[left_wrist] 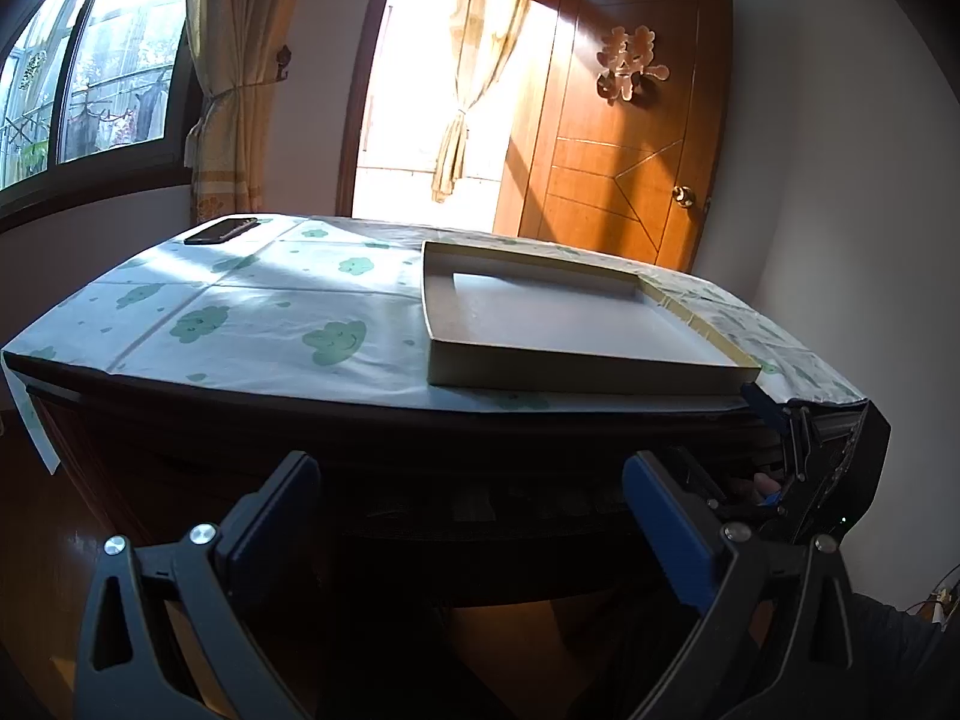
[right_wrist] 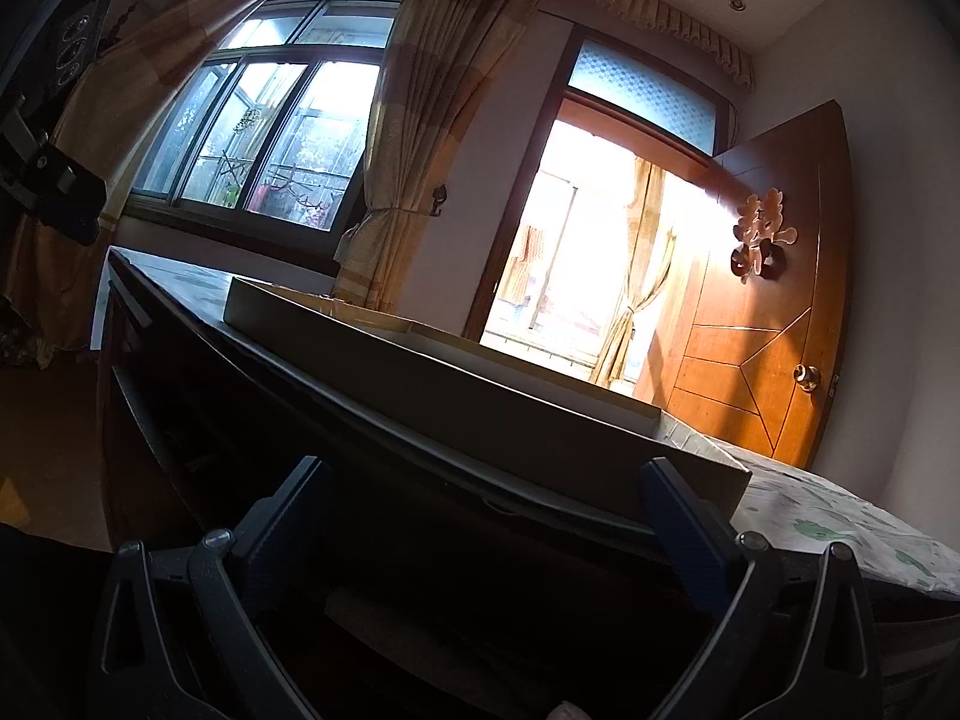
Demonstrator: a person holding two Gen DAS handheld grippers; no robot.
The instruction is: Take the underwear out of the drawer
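A dark wooden cabinet (left_wrist: 180, 420) stands before me, its top covered by a white cloth with green clouds (left_wrist: 252, 312). Its drawer front (left_wrist: 480, 510) lies in deep shadow below the top edge; no underwear is visible. My left gripper (left_wrist: 471, 504) is open and empty, level with the shadowed drawer front. My right gripper (right_wrist: 483, 510) is open and empty, close to the cabinet's dark front (right_wrist: 360, 450). It also shows in the left wrist view (left_wrist: 798, 456) at the cabinet's right corner.
A shallow cardboard box lid (left_wrist: 570, 324) lies on the right of the cabinet top, seen edge-on in the right wrist view (right_wrist: 420, 372). A black phone (left_wrist: 221, 230) lies at the far left corner. An open wooden door (left_wrist: 630, 138) and window (left_wrist: 90, 72) are behind.
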